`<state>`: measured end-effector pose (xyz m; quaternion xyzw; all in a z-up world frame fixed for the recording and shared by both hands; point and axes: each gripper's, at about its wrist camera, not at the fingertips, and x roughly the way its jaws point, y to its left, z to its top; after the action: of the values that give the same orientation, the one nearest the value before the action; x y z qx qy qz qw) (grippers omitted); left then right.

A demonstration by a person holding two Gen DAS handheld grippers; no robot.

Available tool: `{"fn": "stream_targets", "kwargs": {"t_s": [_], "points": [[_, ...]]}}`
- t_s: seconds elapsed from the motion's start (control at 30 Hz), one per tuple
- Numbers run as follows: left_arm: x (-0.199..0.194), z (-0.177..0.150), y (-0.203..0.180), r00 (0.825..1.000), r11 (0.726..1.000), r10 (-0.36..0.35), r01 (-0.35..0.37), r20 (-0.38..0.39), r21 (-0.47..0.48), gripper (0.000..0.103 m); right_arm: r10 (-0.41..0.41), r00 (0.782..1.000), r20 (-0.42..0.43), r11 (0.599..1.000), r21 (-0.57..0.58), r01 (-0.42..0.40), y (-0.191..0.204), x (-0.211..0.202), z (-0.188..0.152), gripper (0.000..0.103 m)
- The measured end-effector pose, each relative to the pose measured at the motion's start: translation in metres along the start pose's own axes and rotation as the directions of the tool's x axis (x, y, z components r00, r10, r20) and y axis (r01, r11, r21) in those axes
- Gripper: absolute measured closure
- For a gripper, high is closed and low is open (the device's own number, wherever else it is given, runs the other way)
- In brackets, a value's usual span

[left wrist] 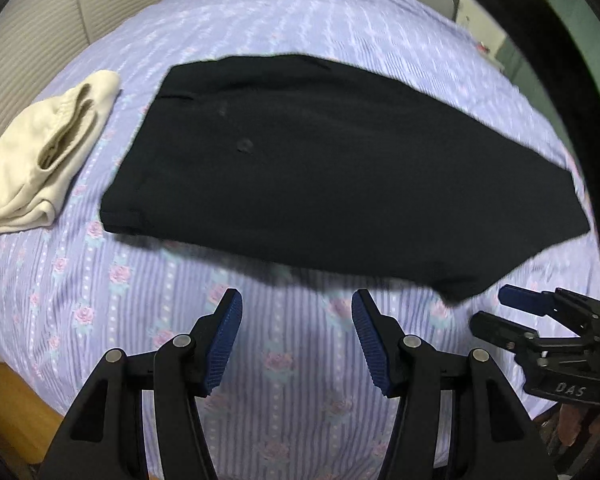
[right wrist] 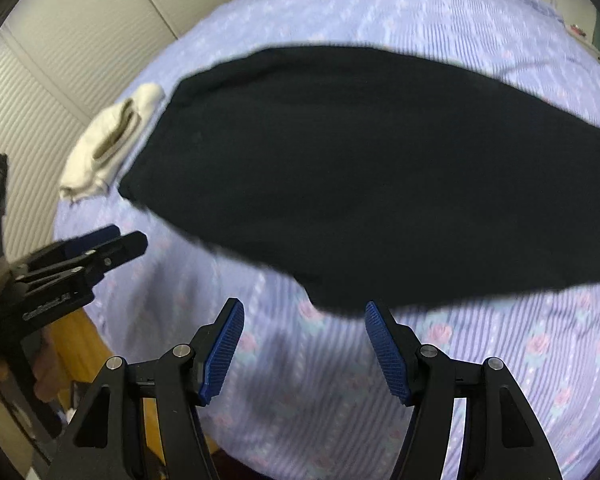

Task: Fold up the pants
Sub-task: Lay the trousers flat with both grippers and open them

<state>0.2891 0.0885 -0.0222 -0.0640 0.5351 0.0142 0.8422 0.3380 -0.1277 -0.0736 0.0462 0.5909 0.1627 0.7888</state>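
Black pants (left wrist: 320,168) lie flat on the bed, waistband at the left, legs running right; they also show in the right wrist view (right wrist: 380,176). My left gripper (left wrist: 296,308) is open and empty, hovering just short of the pants' near edge. My right gripper (right wrist: 304,316) is open and empty, its right fingertip close to the near edge of the pants. The right gripper also shows at the lower right of the left wrist view (left wrist: 496,312), and the left gripper at the left of the right wrist view (right wrist: 128,240).
The bed has a lilac striped floral sheet (left wrist: 260,360). A folded cream garment (left wrist: 48,152) lies left of the pants, also in the right wrist view (right wrist: 112,140). White closet doors (right wrist: 60,40) stand beyond the bed. Wooden floor (left wrist: 12,408) shows at the bed's near-left edge.
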Motion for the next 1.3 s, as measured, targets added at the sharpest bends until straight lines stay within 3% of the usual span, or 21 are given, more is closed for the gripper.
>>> {"fn": "stream_targets", "kwargs": {"t_s": [0.23,0.43,0.53,0.73,0.87,0.93,1.07,1.17,1.3], "points": [[0.015,-0.007,-0.004,0.999,1.0,0.006,-0.007,-0.042,-0.007,0.047,-0.009,1.0,-0.017,0.999,-0.05,0.009,0.004,0.032,-0.002,0.042],[0.012,0.0,0.005,0.999,0.999,0.025,-0.026,-0.025,-0.031,0.047,-0.015,0.993,0.12,0.987,-0.157,0.034,0.02,0.008,0.022,0.043],[0.012,0.004,0.007,0.999,0.998,0.035,-0.036,-0.016,-0.044,0.047,-0.023,0.99,0.142,0.978,-0.2,0.051,0.021,0.015,0.034,0.043],[0.016,0.004,0.012,0.999,0.996,0.023,-0.025,-0.027,-0.087,0.047,-0.009,0.998,0.063,0.967,-0.253,0.025,0.013,0.04,0.028,0.043],[0.019,0.002,0.01,0.999,0.997,0.034,-0.036,-0.036,-0.073,0.047,-0.007,1.0,-0.016,0.974,-0.225,0.004,0.002,0.053,0.014,0.053],[0.019,0.001,0.008,0.999,0.997,0.033,-0.035,-0.035,-0.07,0.047,0.004,1.0,0.002,0.974,-0.228,-0.004,0.004,0.047,0.017,0.059],[0.017,0.003,0.007,0.999,0.996,0.028,-0.03,-0.031,-0.082,0.047,0.04,0.997,0.065,0.965,-0.26,-0.022,0.01,0.031,0.027,0.059],[0.013,0.007,0.004,0.999,0.996,0.04,-0.042,-0.023,-0.08,0.047,0.026,0.999,0.045,0.958,-0.288,-0.012,0.006,0.037,0.03,0.073],[0.008,0.011,0.006,0.999,0.994,0.043,-0.044,-0.01,-0.099,0.047,0.091,0.996,0.009,0.968,-0.234,-0.086,-0.004,0.03,0.023,0.086]]}}
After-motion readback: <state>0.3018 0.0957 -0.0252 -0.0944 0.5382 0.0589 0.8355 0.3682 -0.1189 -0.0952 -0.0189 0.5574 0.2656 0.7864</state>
